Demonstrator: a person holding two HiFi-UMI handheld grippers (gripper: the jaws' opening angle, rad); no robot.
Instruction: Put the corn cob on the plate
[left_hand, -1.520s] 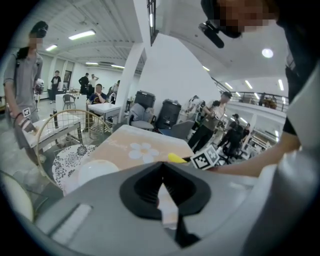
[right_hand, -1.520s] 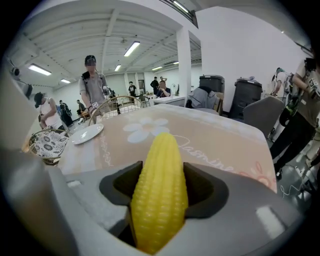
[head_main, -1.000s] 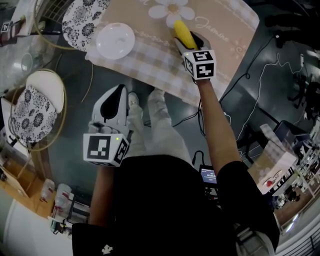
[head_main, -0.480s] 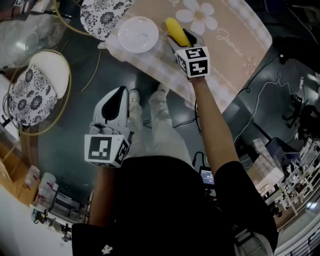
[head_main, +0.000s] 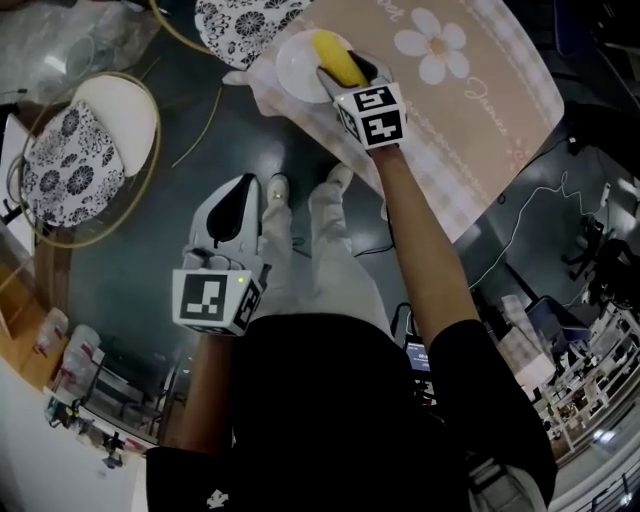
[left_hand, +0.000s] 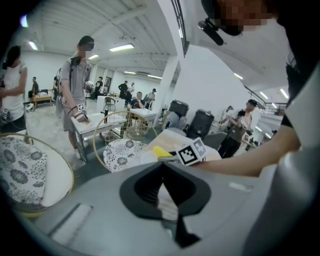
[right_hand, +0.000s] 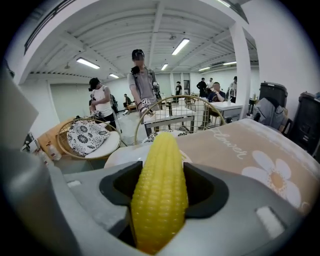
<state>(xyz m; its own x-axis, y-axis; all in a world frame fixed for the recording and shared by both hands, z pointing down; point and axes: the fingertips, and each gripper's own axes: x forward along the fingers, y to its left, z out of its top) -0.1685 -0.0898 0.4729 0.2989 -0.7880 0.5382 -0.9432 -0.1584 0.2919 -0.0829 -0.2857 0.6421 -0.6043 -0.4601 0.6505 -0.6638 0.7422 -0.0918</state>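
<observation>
Gripping: right gripper (head_main: 345, 72) is clamped on the corn cob (head_main: 333, 55), one jaw pressed to each side.
Corn cob: tip forward, above the white plate (head_main: 290, 68); whether they touch cannot be told.
Plate: near the corner of the beige tablecloth (head_main: 470, 110), close to its edge.
Left gripper (head_main: 235, 200): jaws together, holding nothing, low over the dark floor (head_main: 150, 260), well apart from the table.
Open room: cloth stretches right of the plate; a round cushioned chair (head_main: 90, 150) stands well left.
</observation>
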